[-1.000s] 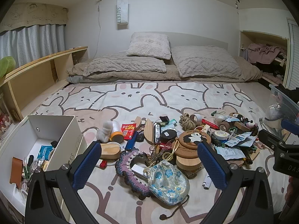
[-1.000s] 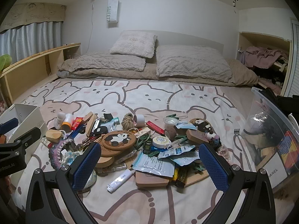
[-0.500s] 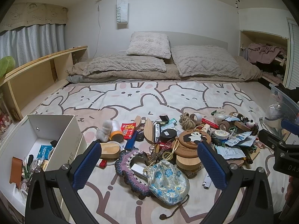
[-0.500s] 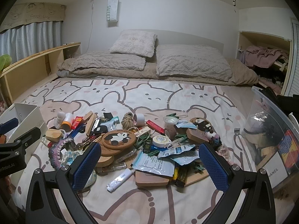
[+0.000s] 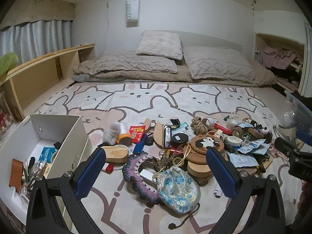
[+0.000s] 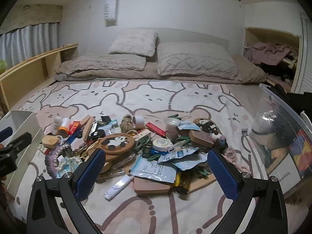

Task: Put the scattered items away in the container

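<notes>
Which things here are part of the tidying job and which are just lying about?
Job:
- white box, partly filled
- floral pouch
- crocheted ring
- panda coaster
- rope knot
- left claw and right claw, both open

Lying about:
- pillows
- wooden shelf
- clear bin

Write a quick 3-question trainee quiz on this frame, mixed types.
1. True or false: both tongs, left tongs and right tongs, are open and hold nothing.
2. Which lies nearest the left tongs' tips? A) floral blue-and-white drawstring pouch B) knotted brown rope ball C) round wooden panda coaster
3. Fill in: the open white cardboard box stands to the ___ of the pile in the left wrist view.

Key: 1 true; 2 A; 3 left
</notes>
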`<state>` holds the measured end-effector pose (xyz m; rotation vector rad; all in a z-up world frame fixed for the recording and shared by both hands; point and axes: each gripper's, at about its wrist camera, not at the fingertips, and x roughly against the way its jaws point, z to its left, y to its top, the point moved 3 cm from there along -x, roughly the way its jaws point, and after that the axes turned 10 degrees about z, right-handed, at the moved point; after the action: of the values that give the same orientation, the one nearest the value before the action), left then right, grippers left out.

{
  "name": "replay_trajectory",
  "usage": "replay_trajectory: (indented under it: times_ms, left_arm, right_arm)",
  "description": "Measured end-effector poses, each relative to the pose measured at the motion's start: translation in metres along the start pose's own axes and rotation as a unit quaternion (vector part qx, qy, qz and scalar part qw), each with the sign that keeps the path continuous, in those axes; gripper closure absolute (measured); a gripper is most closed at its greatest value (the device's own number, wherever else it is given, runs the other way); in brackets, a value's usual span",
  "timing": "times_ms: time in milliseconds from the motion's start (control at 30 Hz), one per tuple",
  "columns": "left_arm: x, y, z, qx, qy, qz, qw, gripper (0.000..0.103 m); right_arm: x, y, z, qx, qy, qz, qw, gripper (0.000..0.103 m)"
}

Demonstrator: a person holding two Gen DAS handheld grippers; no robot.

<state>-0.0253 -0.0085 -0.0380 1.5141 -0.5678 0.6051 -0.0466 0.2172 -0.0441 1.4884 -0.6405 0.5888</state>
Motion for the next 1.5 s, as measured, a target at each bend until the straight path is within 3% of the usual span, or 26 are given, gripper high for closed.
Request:
replay_trajectory:
  times_ms: [433, 867, 1067, 1333, 1500]
  left_arm:
    - [-0.026, -0.004, 0.005, 0.004, 0.011, 0.053, 0.9985, 0.000]
    - [-0.072, -0.035, -0.017, -0.010, -0.032, 0.141, 0.9895, 0.000]
    - [-0.089, -0.046, -0.023, 0.000, -0.045, 0.168, 0.9848, 0.002]
    - [-0.107, -0.059, -0.026, 0.004, -0.041, 0.193, 0.9804, 0.021]
    - [-0.114, -0.065, -0.030, 0.002, -0.051, 0.208, 0.9769, 0.050]
  right_arm:
    - [-0.021, -0.003, -0.028, -0.043, -0.017, 0.031, 0.998, 0.000]
    - [-0.038, -0.008, -0.038, -0.060, -0.020, 0.051, 0.997, 0.000]
    - [-0.047, -0.010, -0.052, -0.098, -0.019, 0.053, 0.994, 0.000]
    - [-0.063, -0.018, -0.059, -0.120, -0.007, 0.075, 0.990, 0.000]
    - [-0.080, -0.023, -0.048, -0.106, 0.010, 0.106, 0.989, 0.000]
